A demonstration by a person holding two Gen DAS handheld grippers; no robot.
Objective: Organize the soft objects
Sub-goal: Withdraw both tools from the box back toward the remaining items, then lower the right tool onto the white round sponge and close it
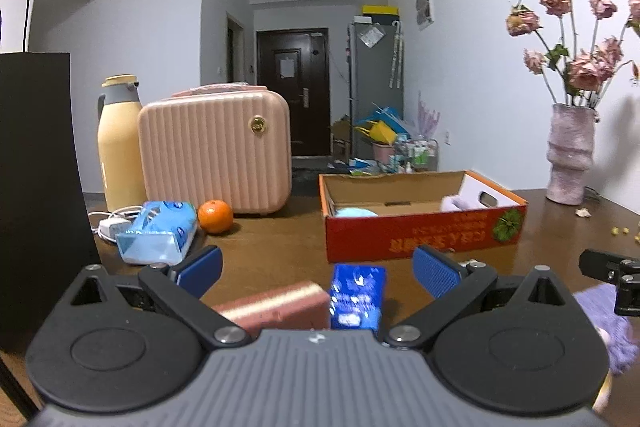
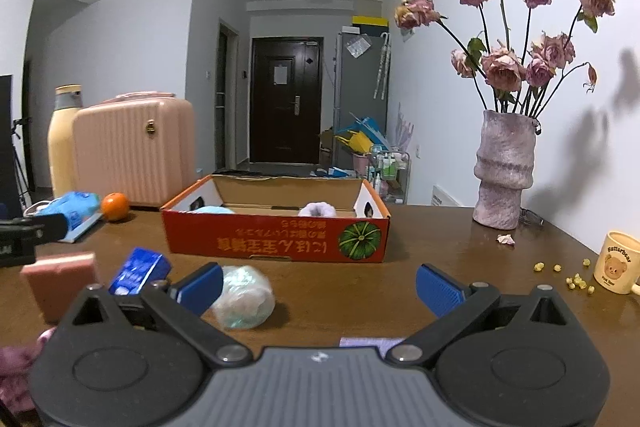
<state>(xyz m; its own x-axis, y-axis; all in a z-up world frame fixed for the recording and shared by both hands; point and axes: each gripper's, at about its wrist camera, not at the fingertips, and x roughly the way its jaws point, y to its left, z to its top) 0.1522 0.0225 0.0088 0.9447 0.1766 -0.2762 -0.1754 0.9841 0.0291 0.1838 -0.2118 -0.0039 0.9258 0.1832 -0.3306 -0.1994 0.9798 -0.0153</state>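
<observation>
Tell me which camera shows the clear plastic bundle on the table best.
The right wrist view: the clear plastic bundle lies whole on the table beside the right gripper's left finger. The left wrist view does not show it.

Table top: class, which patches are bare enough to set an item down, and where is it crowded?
Free: the strip between the red box and the vase, and in front of the box, right of the plastic-wrapped bundle. Crowded: left side, around the orange, tissue pack and pink suitcase.
</observation>
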